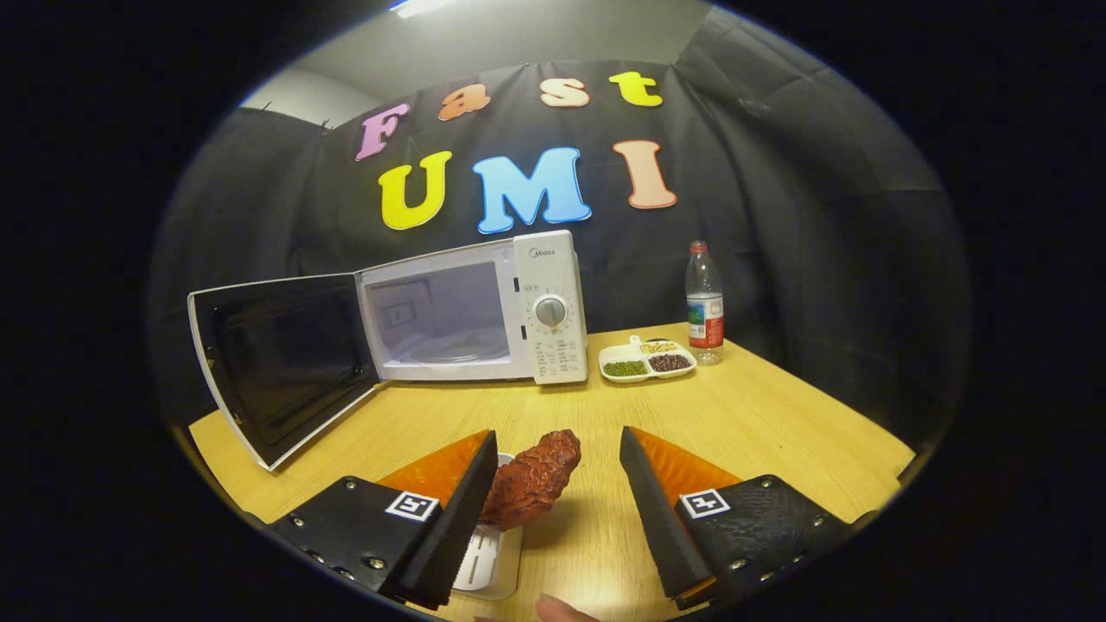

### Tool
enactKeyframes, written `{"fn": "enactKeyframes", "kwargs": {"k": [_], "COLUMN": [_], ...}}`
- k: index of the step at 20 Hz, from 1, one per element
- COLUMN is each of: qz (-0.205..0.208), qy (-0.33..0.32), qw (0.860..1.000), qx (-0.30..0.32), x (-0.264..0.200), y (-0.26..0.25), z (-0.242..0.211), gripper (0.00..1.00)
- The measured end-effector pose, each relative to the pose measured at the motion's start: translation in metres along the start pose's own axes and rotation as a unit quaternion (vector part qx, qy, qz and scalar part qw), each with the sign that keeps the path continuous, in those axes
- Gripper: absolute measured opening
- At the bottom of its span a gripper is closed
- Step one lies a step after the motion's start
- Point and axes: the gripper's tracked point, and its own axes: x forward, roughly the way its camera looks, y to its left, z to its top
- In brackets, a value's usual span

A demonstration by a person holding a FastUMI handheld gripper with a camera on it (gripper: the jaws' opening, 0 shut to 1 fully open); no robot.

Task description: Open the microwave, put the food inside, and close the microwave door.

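Note:
A white microwave (484, 311) stands at the back of the wooden table (778, 432), its door (281, 363) swung wide open to the left and its cavity (436, 315) bare. A reddish-brown piece of food (531, 479) lies on a small white tray (488, 553) between my fingers, resting against the left finger (454, 518). The right finger (652, 510) stands well apart from it. My gripper (557, 458) is open around the food.
A white divided dish (648, 358) of beans sits just right of the microwave, with a clear water bottle (704, 302) behind it. A fingertip of a person (562, 609) shows on the table near the tray. Bare tabletop lies between the fingers and the microwave.

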Motion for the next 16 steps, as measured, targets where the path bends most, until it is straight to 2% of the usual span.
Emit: {"fn": "enactKeyframes", "kwargs": {"k": [6, 8, 10, 12, 16], "qz": [0.058, 0.048, 0.062, 0.076, 0.107], "qy": [0.017, 0.019, 0.017, 0.014, 0.026], "qw": [0.996, 0.995, 0.992, 0.985, 0.964], "qx": [0.072, 0.09, 0.111, 0.153, 0.243], "x": [0.013, 0.016, 0.017, 0.025, 0.012], "y": [0.016, 0.012, 0.014, 0.021, 0.024], "z": [-0.004, -0.007, -0.005, -0.007, 0.017], "gripper": [0.87, 0.39, 0.37, 0.21, 0.2]}}
